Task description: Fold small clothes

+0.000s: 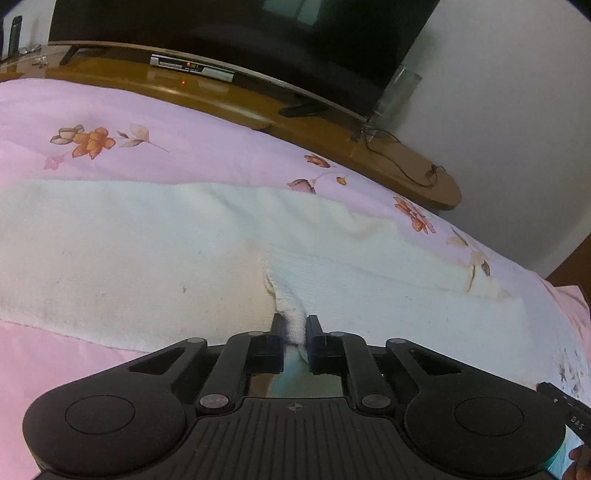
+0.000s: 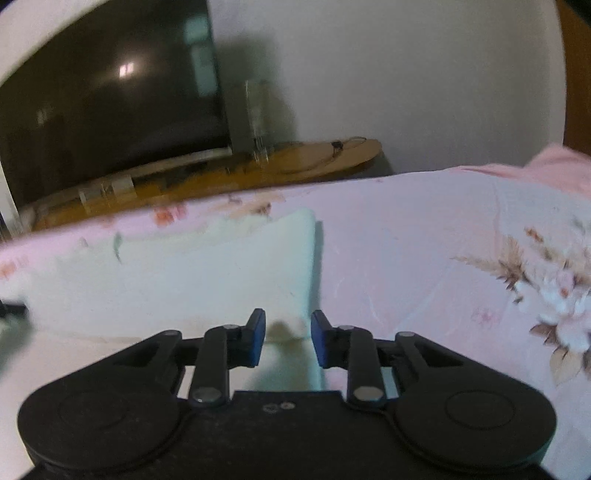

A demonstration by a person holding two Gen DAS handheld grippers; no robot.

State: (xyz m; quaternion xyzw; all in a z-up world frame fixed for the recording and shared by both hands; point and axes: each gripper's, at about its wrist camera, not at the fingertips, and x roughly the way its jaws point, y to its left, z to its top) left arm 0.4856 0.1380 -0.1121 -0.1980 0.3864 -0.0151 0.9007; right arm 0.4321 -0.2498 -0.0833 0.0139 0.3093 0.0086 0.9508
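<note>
A white towel-like cloth (image 1: 129, 254) lies spread on a pink flowered bed sheet (image 1: 184, 147). My left gripper (image 1: 294, 328) is shut on a bunched edge of the cloth, with a folded flap (image 1: 369, 284) running to the right of it. In the right wrist view the same white cloth (image 2: 207, 269) lies ahead and to the left, its right corner just in front of my right gripper (image 2: 288, 325). The right gripper is open, with blue pads (image 2: 258, 332), and the cloth corner sits between the fingers without being pinched.
A wooden TV stand (image 1: 332, 133) with a dark TV (image 1: 258, 33), a set-top box (image 1: 192, 66) and cables (image 1: 406, 166) runs along the far side of the bed. A white wall (image 2: 406, 74) is behind it. The pink sheet (image 2: 424, 258) extends right.
</note>
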